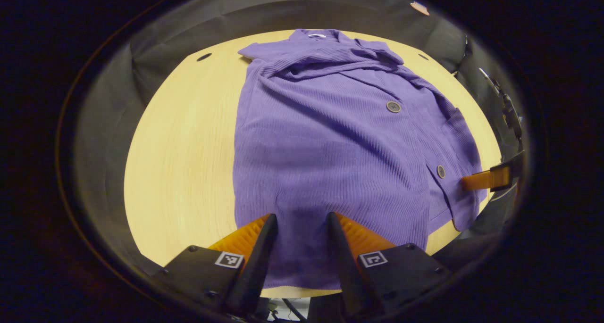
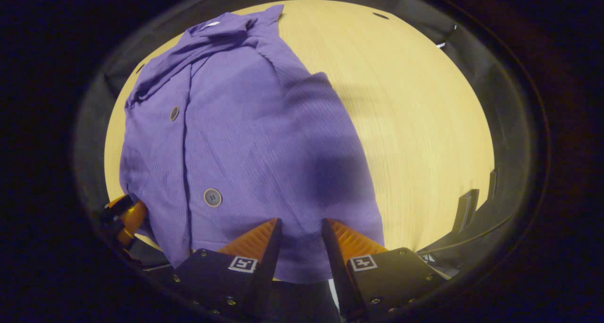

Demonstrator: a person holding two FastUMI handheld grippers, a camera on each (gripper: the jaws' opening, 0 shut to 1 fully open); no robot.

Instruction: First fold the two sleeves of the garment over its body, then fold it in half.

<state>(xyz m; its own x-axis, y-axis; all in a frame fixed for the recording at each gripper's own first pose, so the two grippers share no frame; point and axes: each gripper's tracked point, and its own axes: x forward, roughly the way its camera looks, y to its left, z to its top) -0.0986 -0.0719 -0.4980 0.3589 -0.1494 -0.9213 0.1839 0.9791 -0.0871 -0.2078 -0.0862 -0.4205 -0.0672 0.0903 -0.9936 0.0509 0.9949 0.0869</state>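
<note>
One purple garment [image 1: 330, 139] with two buttons on one table [image 1: 184, 139] — left gripper [image 1: 297, 221] and right gripper [image 2: 302, 226] both released above its hem.

We can read no words or numbers; the small white tag [image 1: 317, 35] at the shirt's [image 1: 330, 139] collar may carry print, too blurred to tell.

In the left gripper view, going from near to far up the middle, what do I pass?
Left gripper with its jaws apart over the hem → purple garment body → upper button → sleeves folded across the chest → collar → far edge of the wooden table.
</note>
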